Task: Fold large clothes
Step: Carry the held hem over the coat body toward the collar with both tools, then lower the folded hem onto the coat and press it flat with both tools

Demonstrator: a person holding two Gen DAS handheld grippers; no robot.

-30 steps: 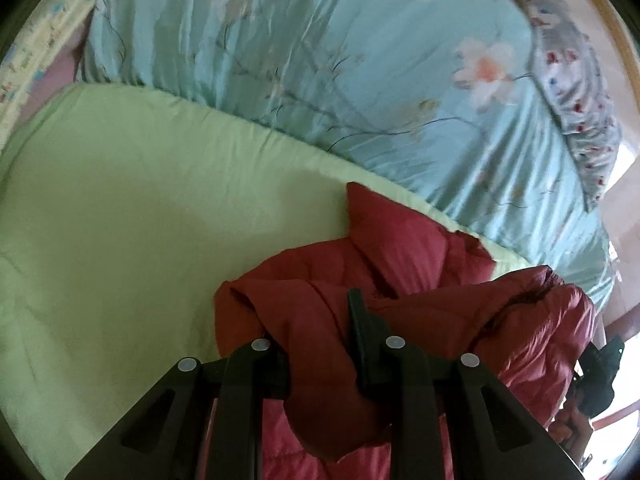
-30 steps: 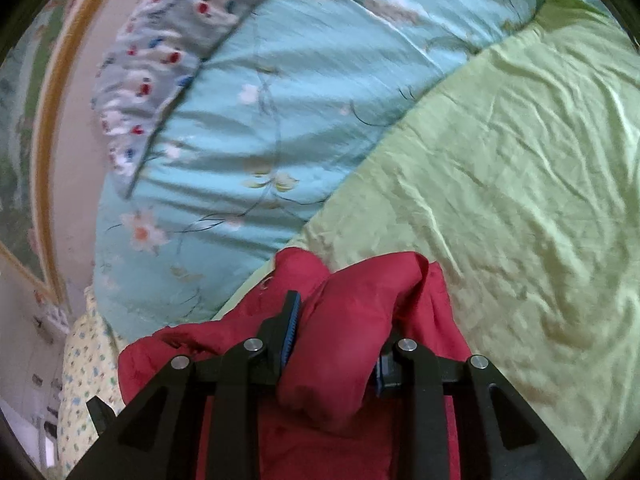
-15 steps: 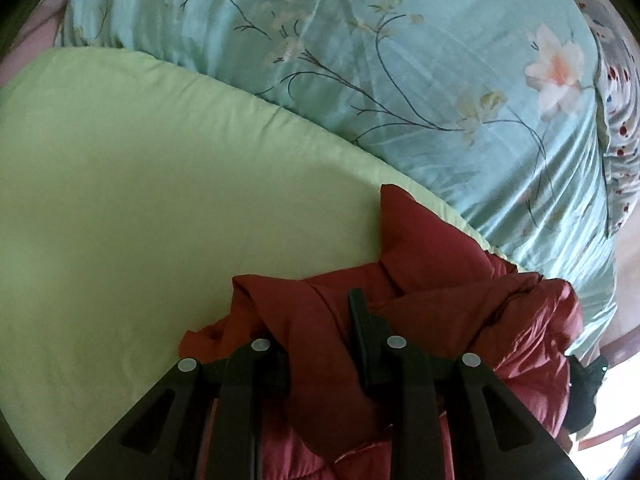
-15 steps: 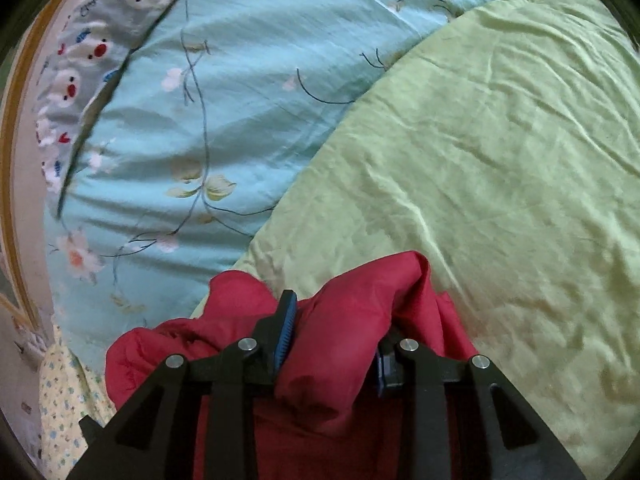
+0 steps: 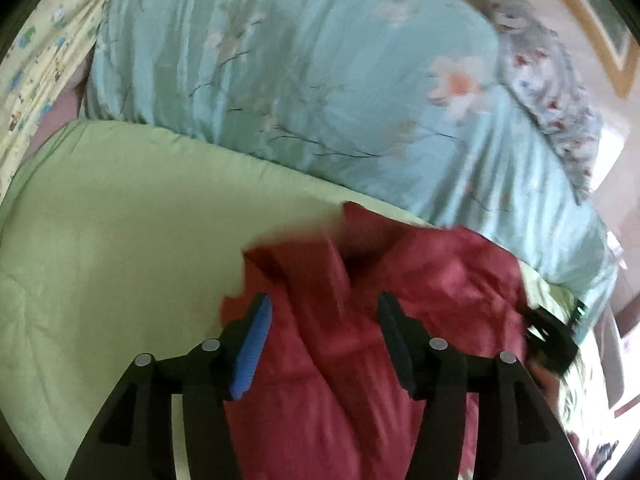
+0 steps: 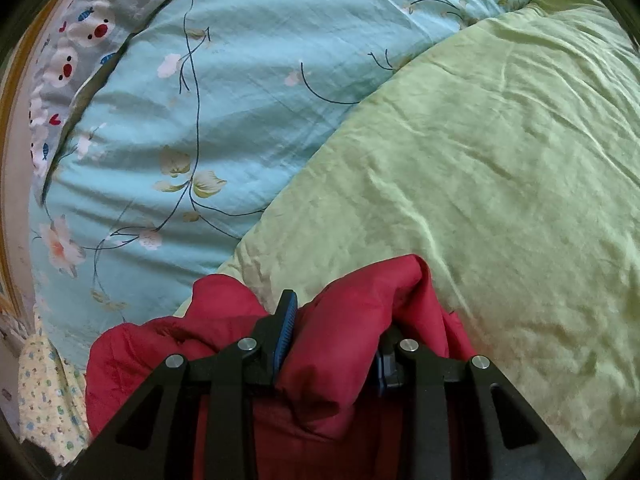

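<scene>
A big green blanket covers most of the bed, and a blue flowery quilt lies along its far side. A grey pillow with little white animals sits past the quilt. The red puffy coat lies bunched up on the green blanket, close to the blue quilt. The right tool squeezes a fat fold of the red coat between its two fingers — it is holding tight. The left tool has its fingers spread wide apart over the coat — it grips nothing, and that view is blurry.
</scene>
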